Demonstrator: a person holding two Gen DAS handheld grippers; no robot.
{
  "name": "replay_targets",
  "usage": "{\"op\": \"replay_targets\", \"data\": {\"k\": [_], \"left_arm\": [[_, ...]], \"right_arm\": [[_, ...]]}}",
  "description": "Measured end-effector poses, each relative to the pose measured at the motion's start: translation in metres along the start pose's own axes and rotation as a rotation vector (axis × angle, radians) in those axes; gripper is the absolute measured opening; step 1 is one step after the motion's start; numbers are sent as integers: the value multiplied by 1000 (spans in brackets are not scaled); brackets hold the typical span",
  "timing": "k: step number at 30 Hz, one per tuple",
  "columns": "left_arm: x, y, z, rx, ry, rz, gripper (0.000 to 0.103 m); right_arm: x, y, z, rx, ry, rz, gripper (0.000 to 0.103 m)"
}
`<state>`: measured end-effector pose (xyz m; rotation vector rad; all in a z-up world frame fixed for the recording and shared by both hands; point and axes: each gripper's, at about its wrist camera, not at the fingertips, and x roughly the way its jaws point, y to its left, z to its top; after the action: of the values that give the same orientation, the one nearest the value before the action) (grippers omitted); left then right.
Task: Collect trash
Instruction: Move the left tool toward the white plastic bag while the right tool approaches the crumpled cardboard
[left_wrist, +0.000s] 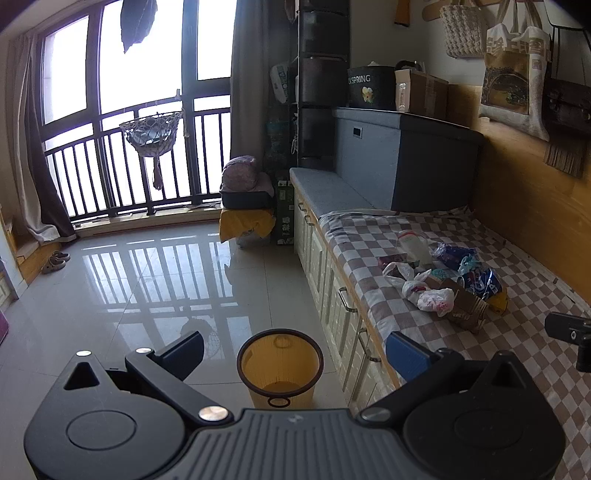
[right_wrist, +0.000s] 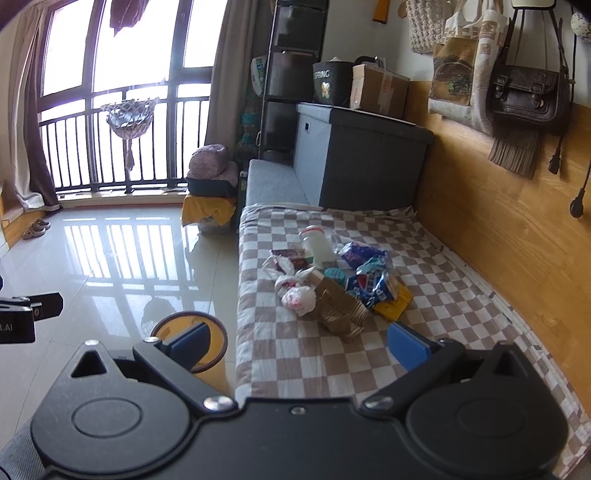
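The left gripper hung spread wide and empty over the amber bin on the tiled floor. The right gripper gaped too, holding nothing, above the checked cloth; the trash pile lay just beyond it.

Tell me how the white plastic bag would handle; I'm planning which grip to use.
The white bag looks crumpled and thin, so probably floppy and light. Its knotted top suggests an easy pinch point. It leans against the cardboard, which might shift.
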<state>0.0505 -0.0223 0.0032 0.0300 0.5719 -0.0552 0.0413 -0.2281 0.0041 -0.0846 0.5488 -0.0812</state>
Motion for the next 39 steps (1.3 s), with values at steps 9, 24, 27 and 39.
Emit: {"op": "replay_targets", "data": {"k": [9,24,27,39], "left_arm": [[50,-31,27,48,-27,-26,103],[161,-87,48,-22,-6,-121,103],[177,-98,42,-25,6,-152,103],[254,-141,47,-37,117,-153,103]], "right_arm": [[42,-35,18,17,-86,-63,103],[177,-100,15,49,-144,-34,103],[210,-112,5,57,-127,-14,103],[260,-130,-38,89,-132,192,103]]}}
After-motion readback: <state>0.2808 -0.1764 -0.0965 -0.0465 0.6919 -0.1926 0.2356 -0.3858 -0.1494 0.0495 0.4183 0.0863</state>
